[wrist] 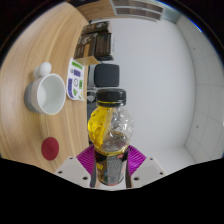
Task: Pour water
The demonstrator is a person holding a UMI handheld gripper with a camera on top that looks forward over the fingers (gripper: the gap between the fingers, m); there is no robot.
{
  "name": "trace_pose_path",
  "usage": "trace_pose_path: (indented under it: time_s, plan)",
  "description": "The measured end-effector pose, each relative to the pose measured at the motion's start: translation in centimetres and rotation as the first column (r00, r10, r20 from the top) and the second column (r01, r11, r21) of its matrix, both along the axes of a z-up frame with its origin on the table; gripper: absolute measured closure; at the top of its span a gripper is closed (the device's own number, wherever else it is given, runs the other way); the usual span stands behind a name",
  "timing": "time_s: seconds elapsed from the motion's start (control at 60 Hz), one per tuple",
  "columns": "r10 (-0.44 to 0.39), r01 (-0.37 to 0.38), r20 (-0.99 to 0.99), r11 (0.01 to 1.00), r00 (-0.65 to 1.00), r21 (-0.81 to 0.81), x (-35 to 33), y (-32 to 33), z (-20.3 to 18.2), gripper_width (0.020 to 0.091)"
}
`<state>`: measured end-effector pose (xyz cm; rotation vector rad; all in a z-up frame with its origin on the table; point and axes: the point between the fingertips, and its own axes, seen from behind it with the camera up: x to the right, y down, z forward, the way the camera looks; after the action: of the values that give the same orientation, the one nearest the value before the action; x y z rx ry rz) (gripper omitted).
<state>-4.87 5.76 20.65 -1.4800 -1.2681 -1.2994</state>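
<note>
A clear plastic bottle (pixel 111 128) with a black cap, a yellow label and a dark lower part stands upright between my fingers. My gripper (pixel 111 163) is shut on the bottle's lower body, with the purple pads (pixel 90 160) pressing on both sides. The bottle is lifted above the floor, to the right of a wooden table (pixel 40 60). A white cup (pixel 45 94) with a small white ball on its rim sits on that table, to the left of the bottle. The bottle's base is hidden behind the fingers.
A green and white box (pixel 76 79) stands on the table right of the cup. A dark red round coaster (pixel 50 148) lies near the table's front edge. Chairs (pixel 100 42) stand at the far end. Pale floor (pixel 170 80) spreads to the right.
</note>
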Motion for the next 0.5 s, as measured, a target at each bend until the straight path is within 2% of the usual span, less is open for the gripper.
trace_pose_path:
  time_s: [0.117, 0.233, 0.367, 0.5]
  plan:
    - [-0.022, 0.032, -0.458, 0.999, 0.889, 0.015, 0.9, -0.7, 2.2, 0.0706]
    - [-0.013, 0.033, -0.819, 0.999, 0.574, 0.007, 1.2, -1.5, 3.9, 0.0706]
    - [-0.059, 0.018, -0.972, 0.998, 0.229, -0.056, 2.3, -1.2, 2.0, 0.0707]
    - [-0.13, 0.014, -0.99, 0.991, 0.054, -0.13, 4.4, -0.1, -3.0, 0.0707]
